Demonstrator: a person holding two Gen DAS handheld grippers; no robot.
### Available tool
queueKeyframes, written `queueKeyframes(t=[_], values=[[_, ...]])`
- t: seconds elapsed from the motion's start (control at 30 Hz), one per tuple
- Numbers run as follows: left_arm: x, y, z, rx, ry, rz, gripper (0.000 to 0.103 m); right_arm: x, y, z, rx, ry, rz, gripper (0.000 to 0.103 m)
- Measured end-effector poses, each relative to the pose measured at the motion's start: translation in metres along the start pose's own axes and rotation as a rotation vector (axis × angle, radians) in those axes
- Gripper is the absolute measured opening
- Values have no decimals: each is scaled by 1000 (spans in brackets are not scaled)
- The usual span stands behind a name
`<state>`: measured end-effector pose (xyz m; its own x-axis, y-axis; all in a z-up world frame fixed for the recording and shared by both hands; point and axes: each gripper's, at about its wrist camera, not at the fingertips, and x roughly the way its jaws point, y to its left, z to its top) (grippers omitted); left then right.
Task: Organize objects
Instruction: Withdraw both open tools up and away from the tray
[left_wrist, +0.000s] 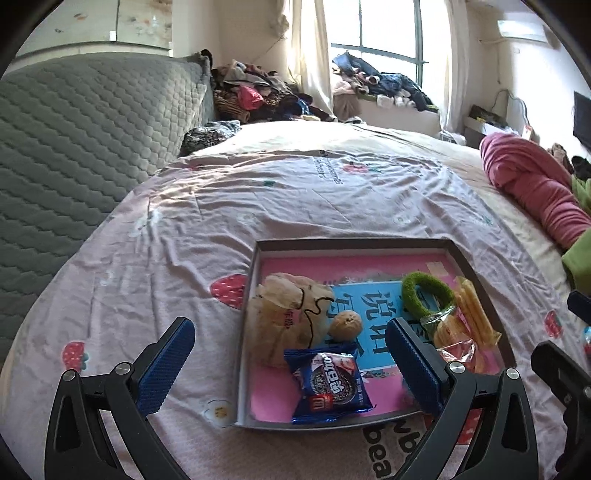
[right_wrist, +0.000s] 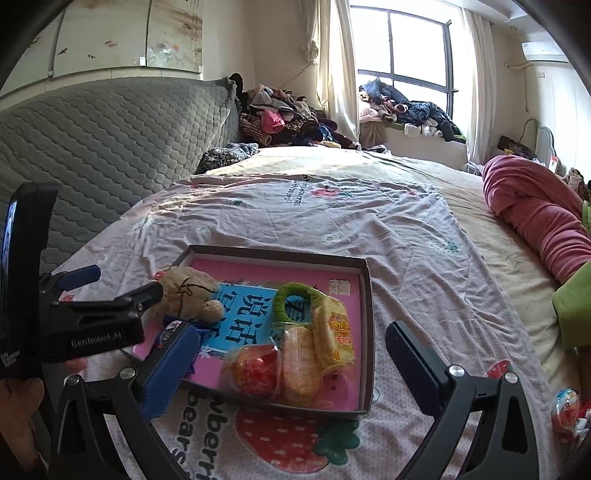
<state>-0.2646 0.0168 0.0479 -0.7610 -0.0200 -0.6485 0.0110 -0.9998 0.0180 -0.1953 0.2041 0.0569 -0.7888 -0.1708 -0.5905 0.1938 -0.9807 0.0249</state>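
A bedroom with a bright window (left_wrist: 384, 33) and piles of clothes behind; a bed (left_wrist: 295, 199) is covered by a pale sheet with strawberry prints, and a grey quilted headboard (left_wrist: 81, 147) stands to the left.

On the sheet lies a shallow box tray (left_wrist: 354, 243) with a pink and blue bottom. The left gripper (left_wrist: 291, 369) hovers just above the near edge of the tray, its blue fingers (left_wrist: 166, 369) spread wide, nothing between them is gripped. Directly ahead of it, between the fingers, lies a blue cookie packet (left_wrist: 328, 384). Just beyond the packet are a beige cloth pouch (left_wrist: 288, 314) and a small walnut (left_wrist: 344, 324). Ahead and to the right of this gripper are a green fuzzy ring (left_wrist: 428, 295) and snack packets (left_wrist: 472, 314).

The right gripper (right_wrist: 291, 369) is also spread wide and empty, above the near right corner of the tray. Straight ahead of it lie the snack packets and an orange-red jelly cup (right_wrist: 255, 365). A pink blanket (right_wrist: 539, 218) lies far to the right.
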Motion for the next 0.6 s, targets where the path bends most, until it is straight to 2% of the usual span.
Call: queueKeyframes(t=[0.27, 0.37, 0.47, 0.6], values=[[-30, 12, 0, -17, -17, -35, 103, -27, 11, 7, -11, -23, 0, 102], [-41, 13, -2, -17, -10, -24, 103, -36, 14, 9, -16, -30, 2, 102], [-50, 19, -4, -55, -2, -67, 103, -44, 18, 10, -25, -32, -1, 102], [-68, 21, -9, -56, -10, -36, 103, -59, 21, 9, -35, -42, -5, 102]])
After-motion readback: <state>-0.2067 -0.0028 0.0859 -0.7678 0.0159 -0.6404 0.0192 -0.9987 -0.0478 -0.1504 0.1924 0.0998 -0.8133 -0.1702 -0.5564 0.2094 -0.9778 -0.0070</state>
